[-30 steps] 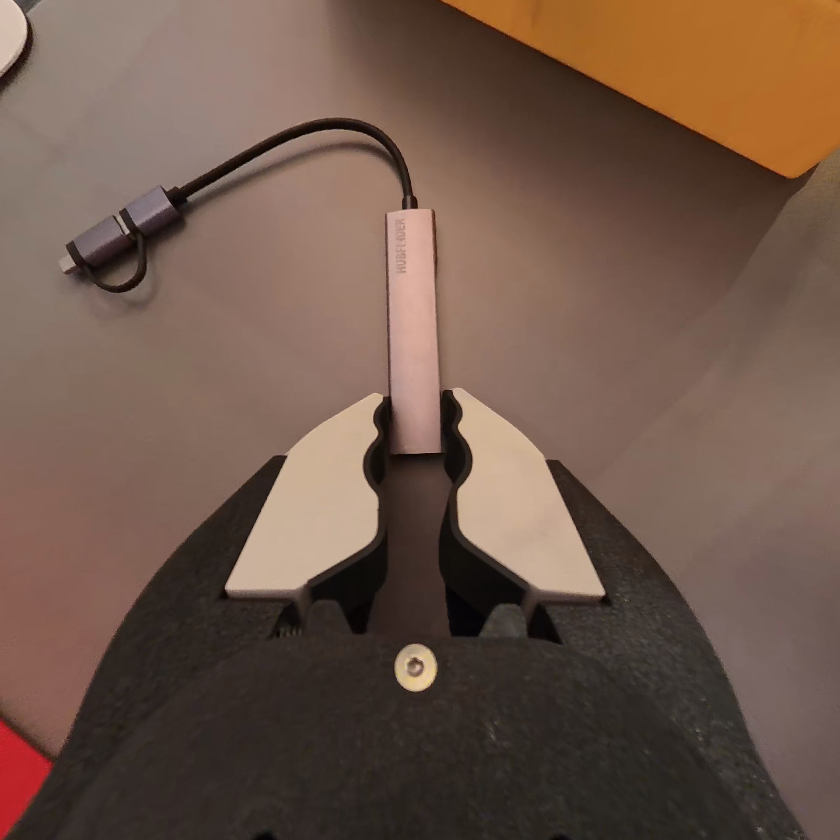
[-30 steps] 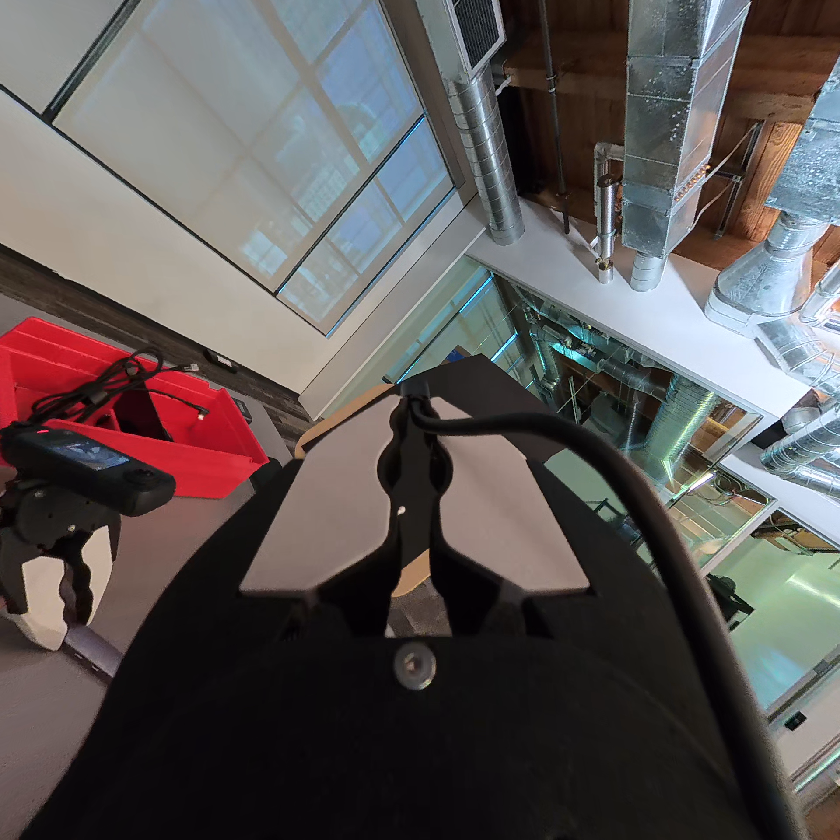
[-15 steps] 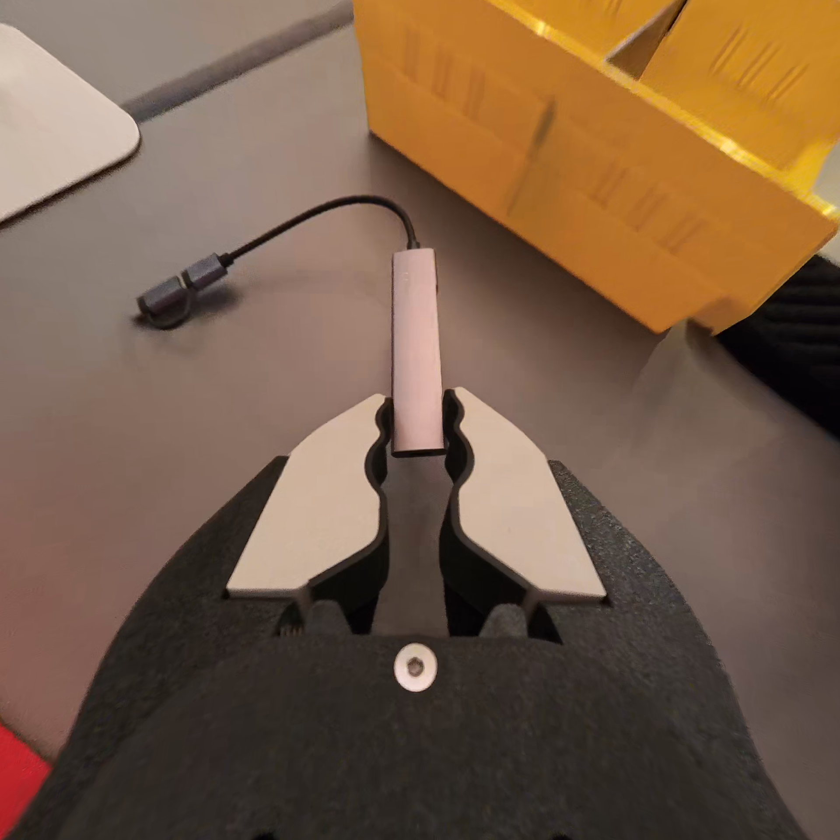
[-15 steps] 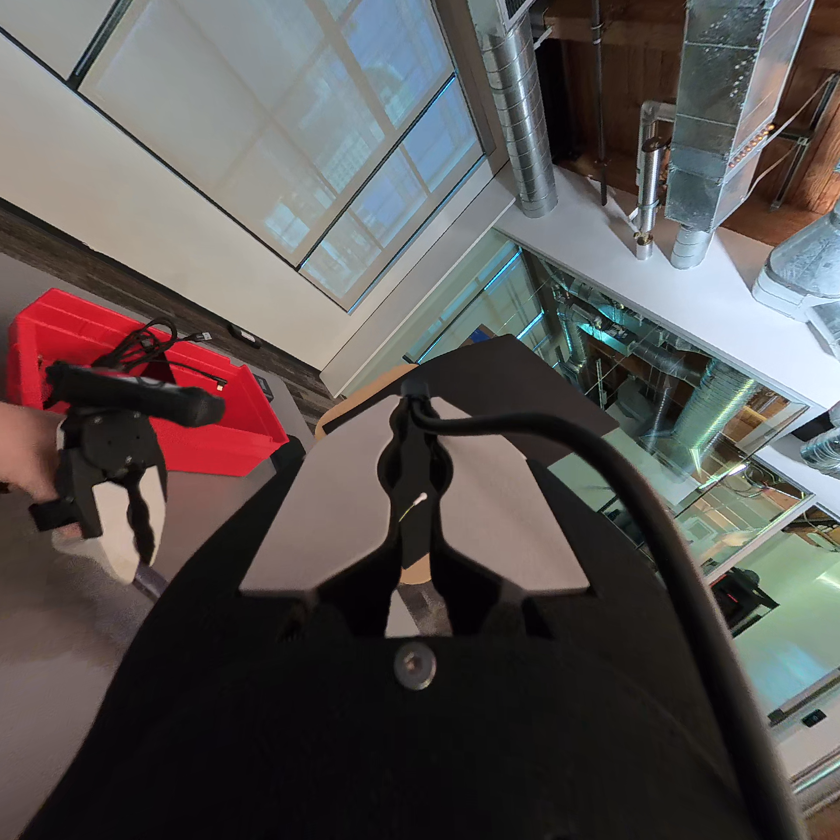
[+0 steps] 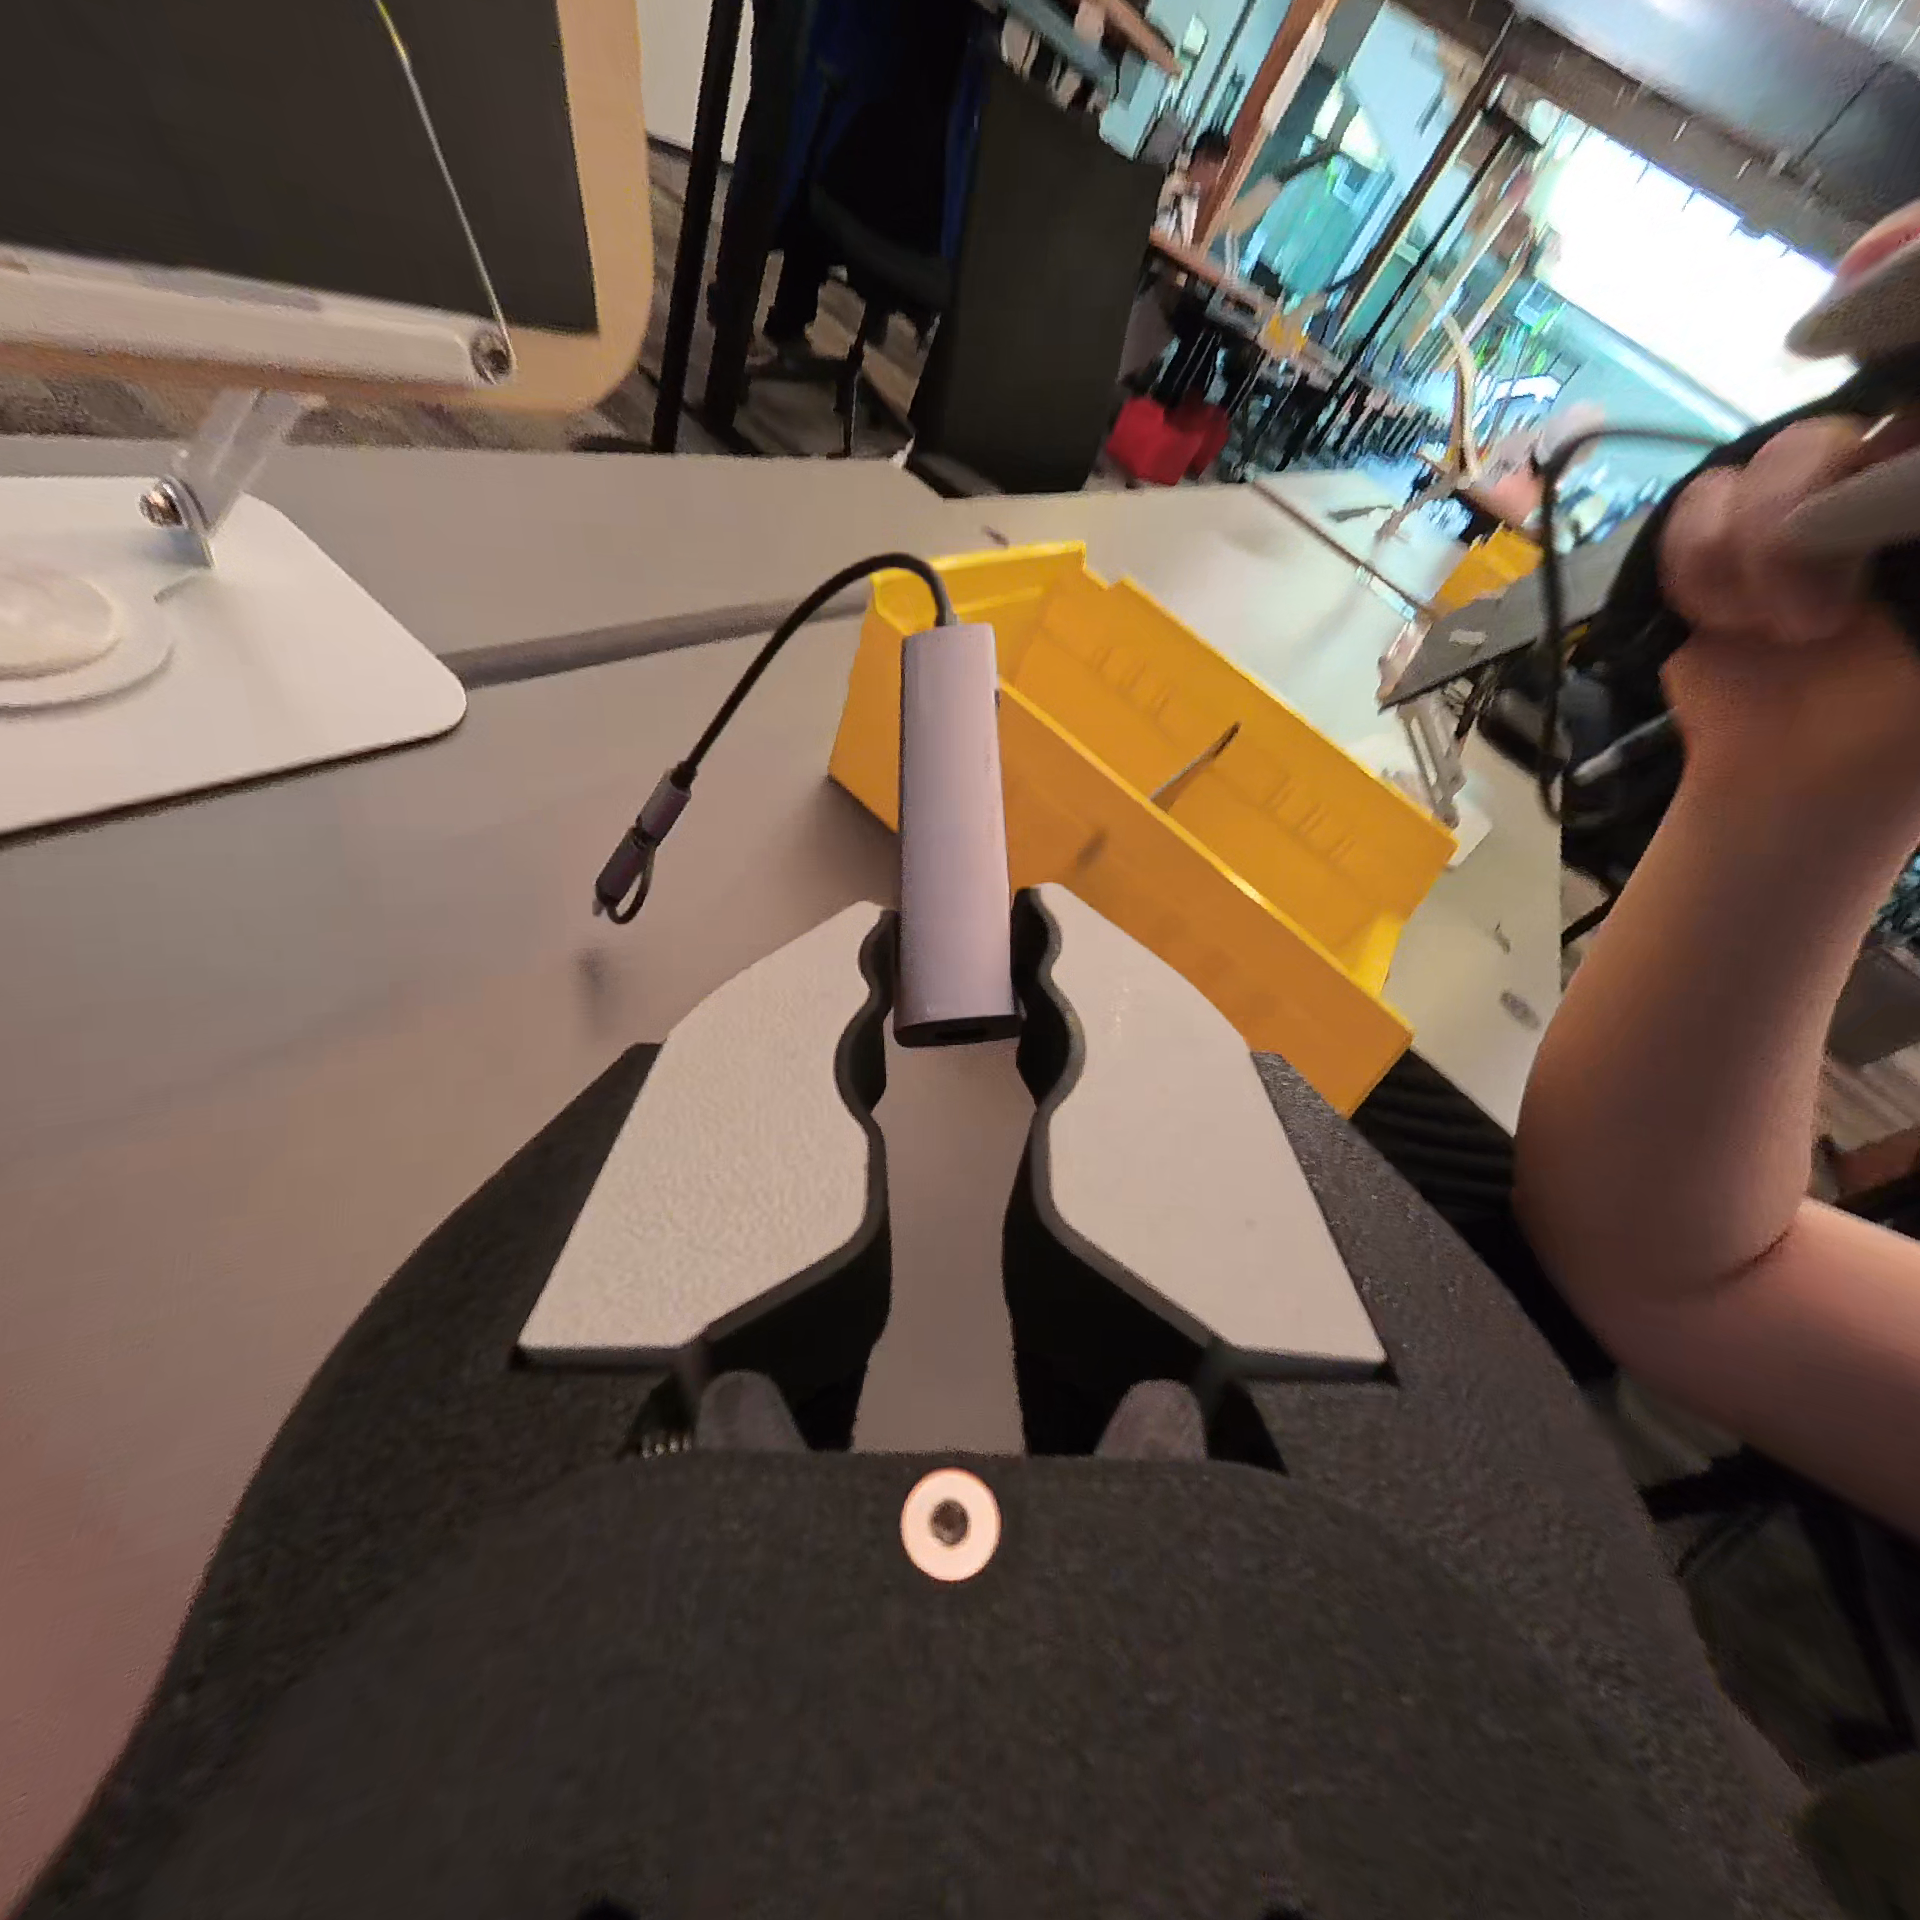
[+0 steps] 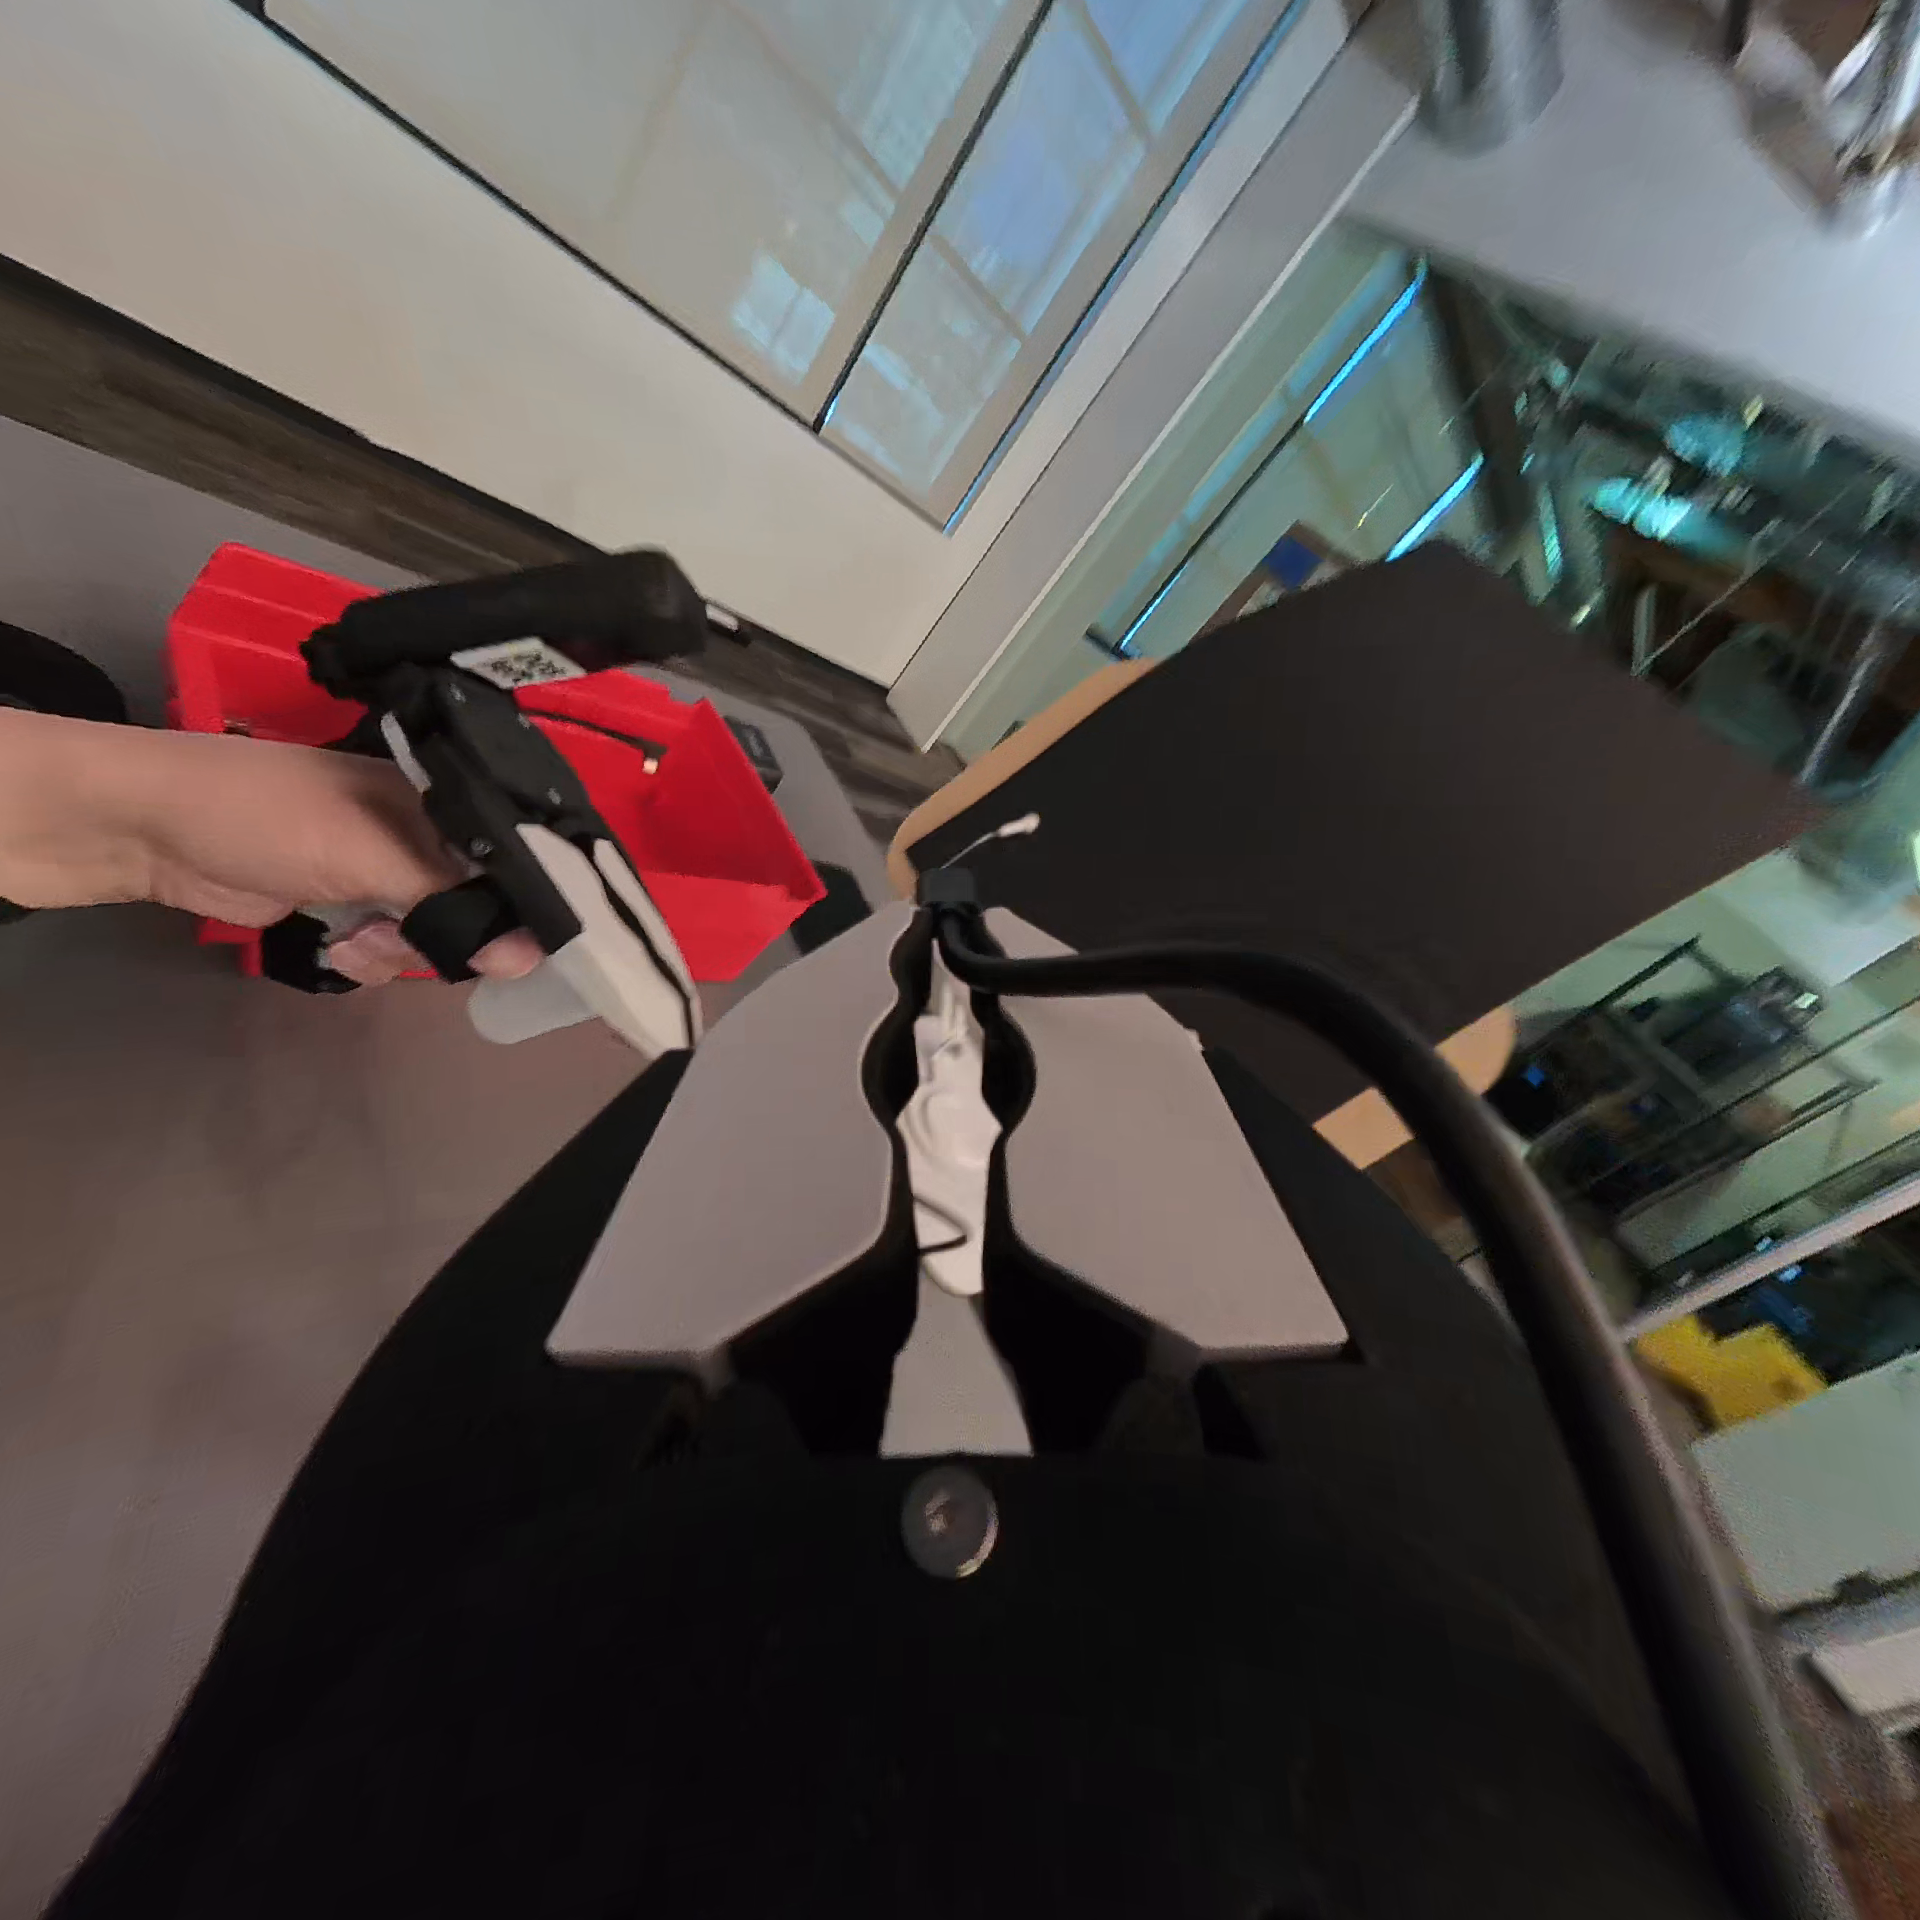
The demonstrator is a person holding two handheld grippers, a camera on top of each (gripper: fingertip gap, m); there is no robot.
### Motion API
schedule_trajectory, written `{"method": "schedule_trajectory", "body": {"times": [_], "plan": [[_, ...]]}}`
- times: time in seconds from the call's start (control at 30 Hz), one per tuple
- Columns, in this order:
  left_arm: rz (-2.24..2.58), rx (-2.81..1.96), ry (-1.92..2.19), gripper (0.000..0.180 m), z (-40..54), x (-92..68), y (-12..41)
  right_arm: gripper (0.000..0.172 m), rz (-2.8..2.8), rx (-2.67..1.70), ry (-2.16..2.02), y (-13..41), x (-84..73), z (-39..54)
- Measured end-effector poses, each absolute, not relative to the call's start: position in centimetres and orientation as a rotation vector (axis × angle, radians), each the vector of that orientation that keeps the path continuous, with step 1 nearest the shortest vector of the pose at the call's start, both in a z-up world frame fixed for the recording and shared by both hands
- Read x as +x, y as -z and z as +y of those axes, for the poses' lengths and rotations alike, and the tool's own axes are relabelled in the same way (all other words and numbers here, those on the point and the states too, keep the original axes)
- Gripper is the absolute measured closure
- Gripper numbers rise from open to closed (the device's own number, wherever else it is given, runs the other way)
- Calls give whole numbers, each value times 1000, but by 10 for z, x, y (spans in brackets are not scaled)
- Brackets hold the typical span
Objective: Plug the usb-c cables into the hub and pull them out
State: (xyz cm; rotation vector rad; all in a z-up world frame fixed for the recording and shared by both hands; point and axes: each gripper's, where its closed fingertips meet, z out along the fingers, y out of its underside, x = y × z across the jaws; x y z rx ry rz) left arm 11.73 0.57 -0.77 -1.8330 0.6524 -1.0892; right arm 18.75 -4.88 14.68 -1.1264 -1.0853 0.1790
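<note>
Lifted off the desk (image 5: 260, 1039) since a second ago, the grey hub (image 5: 951, 831) points to 12 o'clock, clamped in the left gripper (image 5: 954, 971). Right gripper (image 6: 940, 935) jaws pinch a black cable (image 6: 1195, 971), nearly closed.

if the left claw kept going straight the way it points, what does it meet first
Probably the yellow bin. The left claw grips a grey hub that sticks out ahead and overlaps the bin's near wall in this view, so the hub's far end would likely touch first. Depth is unclear.

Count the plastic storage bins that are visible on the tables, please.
2, perhaps more. A yellow bin sits behind the held hub; a red bin sits behind the left gripper. Blurred yellow shapes farther off may be others.
</note>
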Motion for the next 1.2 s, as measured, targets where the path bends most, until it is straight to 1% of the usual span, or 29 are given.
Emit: {"method": "schedule_trajectory", "body": {"times": [0.13,0.27,0.47,0.7,1.2], "plan": [[595,-1785,1100,160,10,109,-7,165,-1085,-1310,-201,-113,159,-27],[554,-1768,1078,160,7,95,-12,165,-1076,-1424,-234,-91,138,-22],[479,-1712,1102,160,1,72,-27,165,-1000,-1513,-393,-80,117,-26],[418,-1690,1125,160,-1,54,-29,165,-973,-1528,-385,-61,95,-23],[435,-1689,1099,160,-4,58,-30,165,-964,-1486,-314,-50,86,-16]]}}
